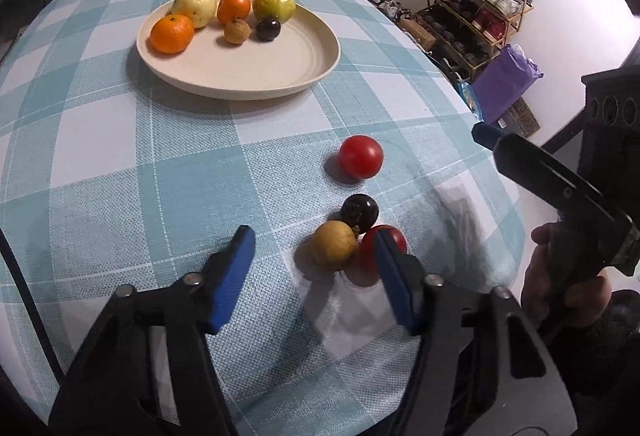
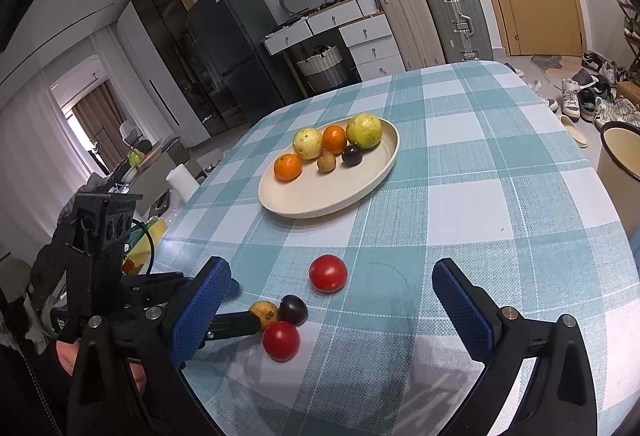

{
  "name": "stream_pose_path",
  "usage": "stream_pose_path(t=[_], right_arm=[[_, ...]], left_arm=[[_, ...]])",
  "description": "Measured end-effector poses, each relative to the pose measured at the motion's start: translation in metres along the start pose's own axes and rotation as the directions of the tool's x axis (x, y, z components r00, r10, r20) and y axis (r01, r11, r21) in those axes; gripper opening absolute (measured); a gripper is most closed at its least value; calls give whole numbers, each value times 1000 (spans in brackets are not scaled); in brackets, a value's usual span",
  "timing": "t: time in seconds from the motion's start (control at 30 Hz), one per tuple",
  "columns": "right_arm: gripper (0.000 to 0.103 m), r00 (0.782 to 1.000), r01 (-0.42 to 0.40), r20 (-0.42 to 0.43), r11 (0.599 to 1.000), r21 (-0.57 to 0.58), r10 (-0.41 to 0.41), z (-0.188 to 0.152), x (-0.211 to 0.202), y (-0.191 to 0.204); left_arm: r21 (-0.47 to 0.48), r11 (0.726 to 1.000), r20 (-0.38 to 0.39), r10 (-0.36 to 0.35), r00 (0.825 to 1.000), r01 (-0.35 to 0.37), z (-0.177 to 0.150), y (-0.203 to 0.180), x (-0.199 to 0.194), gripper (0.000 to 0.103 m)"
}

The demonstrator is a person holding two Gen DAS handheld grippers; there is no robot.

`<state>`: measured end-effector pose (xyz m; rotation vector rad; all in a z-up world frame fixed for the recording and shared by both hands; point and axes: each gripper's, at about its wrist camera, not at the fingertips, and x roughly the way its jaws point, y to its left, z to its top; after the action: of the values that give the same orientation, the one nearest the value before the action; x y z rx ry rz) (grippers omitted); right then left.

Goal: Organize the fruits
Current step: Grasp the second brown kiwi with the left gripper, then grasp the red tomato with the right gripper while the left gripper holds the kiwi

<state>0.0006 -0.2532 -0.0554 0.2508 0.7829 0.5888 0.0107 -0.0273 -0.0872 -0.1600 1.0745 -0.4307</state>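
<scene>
A cream plate (image 1: pixel 256 76) (image 2: pixel 320 200) holds two oranges, two yellow-green guavas, a brown longan and a dark round fruit. On the checked cloth lie a red tomato (image 1: pixel 361 162) (image 2: pixel 328 273), a dark fruit (image 1: pixel 359 212) (image 2: pixel 293 309), a yellow longan (image 1: pixel 334 245) (image 2: pixel 264 313) and a second red tomato (image 1: pixel 370 254) (image 2: pixel 281 341), the last three clustered. My left gripper (image 1: pixel 316 256) is open just short of the yellow longan, its right finger beside the second tomato. My right gripper (image 2: pixel 332 300) is open and empty, above the cloth near the first tomato.
The table edge (image 1: pixel 460 92) falls away at the right, with a shoe rack (image 1: pixel 476 16) and a purple bag (image 1: pixel 504 84) beyond. A bin (image 2: pixel 620 156) stands right of the table. Drawers, suitcases and a fridge line the far wall.
</scene>
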Motion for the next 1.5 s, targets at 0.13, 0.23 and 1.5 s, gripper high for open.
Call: stream_pose_path(t=[0.13,0.23,1.5], right_arm=[[103,1000,-1,-2,1000,-3,1,1,0,1],[103,1000,-4,-6,1000,-1,4,1,1,0],[82,985,-56,-169,994,-93,39,-43,38,38]], left_arm=[[20,999,-13,-26,1000,26,-1,-4,3,37],[35,999,-28,-30,999,31,-3,-7,6,28],[-80,997,66,12,998,-6,0,32,-38,24]])
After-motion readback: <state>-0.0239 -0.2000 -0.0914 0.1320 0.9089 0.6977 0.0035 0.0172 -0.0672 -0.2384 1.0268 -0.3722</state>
